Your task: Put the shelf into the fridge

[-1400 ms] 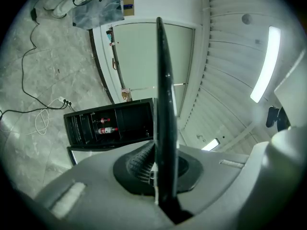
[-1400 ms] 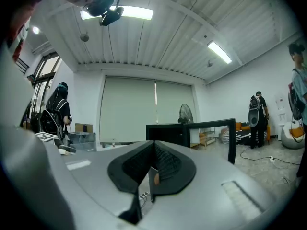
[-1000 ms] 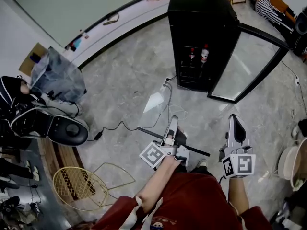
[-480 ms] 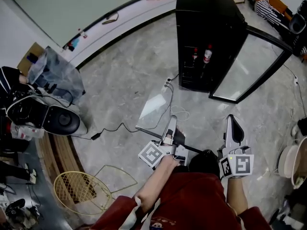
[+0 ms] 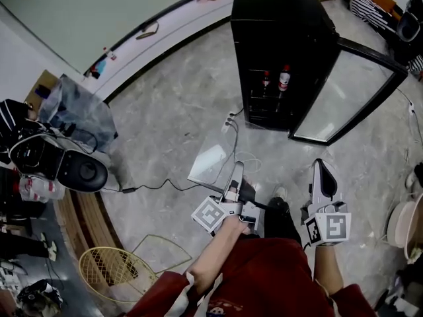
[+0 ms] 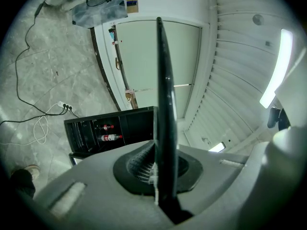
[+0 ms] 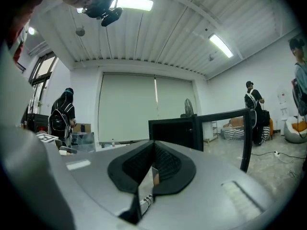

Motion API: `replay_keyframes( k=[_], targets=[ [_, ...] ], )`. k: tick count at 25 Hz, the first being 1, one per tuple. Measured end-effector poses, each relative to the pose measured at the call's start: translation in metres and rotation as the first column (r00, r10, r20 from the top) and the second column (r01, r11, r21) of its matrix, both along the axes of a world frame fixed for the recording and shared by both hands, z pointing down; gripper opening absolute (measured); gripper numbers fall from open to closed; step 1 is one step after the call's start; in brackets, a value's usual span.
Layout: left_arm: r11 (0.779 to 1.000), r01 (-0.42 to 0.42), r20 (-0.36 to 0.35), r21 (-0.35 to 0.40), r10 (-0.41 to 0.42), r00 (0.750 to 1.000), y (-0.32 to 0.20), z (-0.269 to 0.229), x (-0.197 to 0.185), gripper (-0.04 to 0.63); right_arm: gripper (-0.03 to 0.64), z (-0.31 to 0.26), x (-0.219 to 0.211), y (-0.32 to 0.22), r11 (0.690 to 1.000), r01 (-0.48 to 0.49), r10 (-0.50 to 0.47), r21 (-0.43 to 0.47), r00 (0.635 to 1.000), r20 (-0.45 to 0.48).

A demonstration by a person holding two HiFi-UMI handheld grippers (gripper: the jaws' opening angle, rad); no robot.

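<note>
The glass shelf hangs over the floor in front of the open fridge, not touching it. Its dark edge is clamped between the jaws of the left gripper. Beside it, the right gripper has its jaws together on nothing. Two bottles stand inside the fridge, and its door is swung wide.

Head cam looks steeply down on the floor and fridge. Both gripper cams ride close behind their jaws, facing forward; all three catch the fridge.
</note>
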State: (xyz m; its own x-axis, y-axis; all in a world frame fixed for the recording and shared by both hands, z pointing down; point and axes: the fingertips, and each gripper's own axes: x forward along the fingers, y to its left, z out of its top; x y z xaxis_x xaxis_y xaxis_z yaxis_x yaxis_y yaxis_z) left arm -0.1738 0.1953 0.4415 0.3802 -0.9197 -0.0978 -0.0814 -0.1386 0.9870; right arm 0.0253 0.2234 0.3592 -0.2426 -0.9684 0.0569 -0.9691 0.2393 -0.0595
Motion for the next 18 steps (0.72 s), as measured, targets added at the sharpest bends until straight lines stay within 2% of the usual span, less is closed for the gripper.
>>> replay_keyframes(
  k=[4,11,18],
  targets=[
    [1.000,0.000,0.002,-0.029,0.000,1.000,-0.031,0.002,0.027,0.005,0.000,0.000,0.028,-0.033,1.000,0.003,-0.003,-0.011,1.000,0.006],
    [0.999,0.021,0.008,-0.025,-0.021,1.000,-0.095,-0.012,0.072,0.005,0.000,-0.005,0.073,-0.099,0.999,0.034,-0.033,-0.021,0.999,0.029],
    [0.998,0.059,0.028,-0.027,-0.059,0.998,-0.137,-0.016,0.106,0.005,0.000,-0.006,0.110,-0.146,0.997,0.073,-0.072,-0.021,0.996,0.057]
  ],
)
